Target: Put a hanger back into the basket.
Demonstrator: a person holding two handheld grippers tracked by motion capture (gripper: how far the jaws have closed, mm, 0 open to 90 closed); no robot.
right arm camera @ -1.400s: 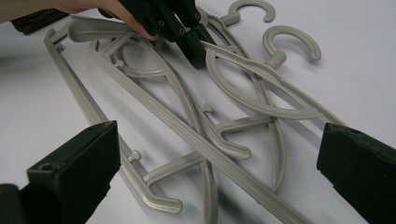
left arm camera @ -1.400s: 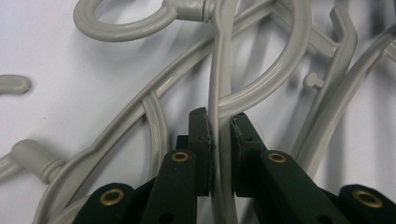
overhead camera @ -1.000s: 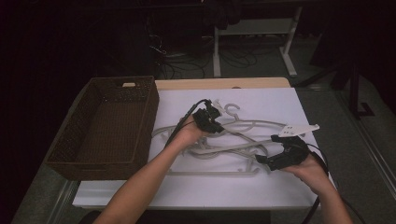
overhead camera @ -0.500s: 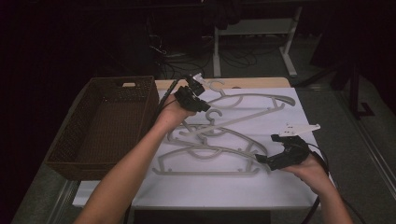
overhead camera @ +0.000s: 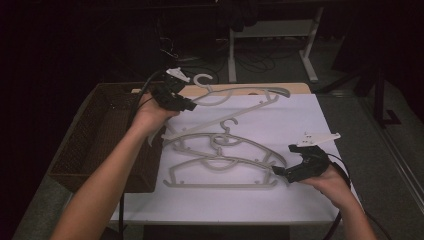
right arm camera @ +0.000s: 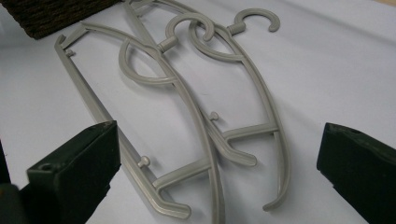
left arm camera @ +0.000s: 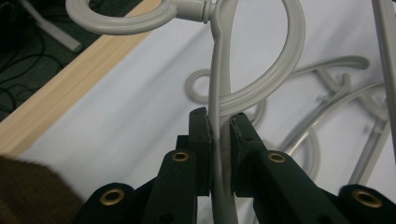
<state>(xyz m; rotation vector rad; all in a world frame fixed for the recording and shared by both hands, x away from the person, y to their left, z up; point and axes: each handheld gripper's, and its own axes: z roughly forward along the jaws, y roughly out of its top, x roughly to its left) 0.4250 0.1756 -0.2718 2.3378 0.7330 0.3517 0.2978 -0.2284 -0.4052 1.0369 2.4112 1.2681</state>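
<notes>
The left tongs (overhead camera: 192, 106) are shut tight on a grey hanger (overhead camera: 235, 95), pinching its thin bar near the hook (left arm camera: 140, 18). This hanger is lifted off the white worktop (overhead camera: 300, 125) at the far side, with its hook end close to the brown basket (overhead camera: 95, 140). The basket sits just beside the worktop on the left.

The right tongs (overhead camera: 276, 171) are wide open and hold nothing. They rest near the end of the two hangers (overhead camera: 220, 160) that lie flat and crossed over each other in the middle of the worktop.

It looks like the job is to put the hangers in the basket, and one is on its way now. To do this well, the left hand should keep a firm pinch so the thin bar does not slip or swing. The long arm of the hanger must rise high enough to clear the basket's edge. Then the hanger should go down flat inside before the tongs let go. The hook could catch on the woven side, so slow and steady is best.
</notes>
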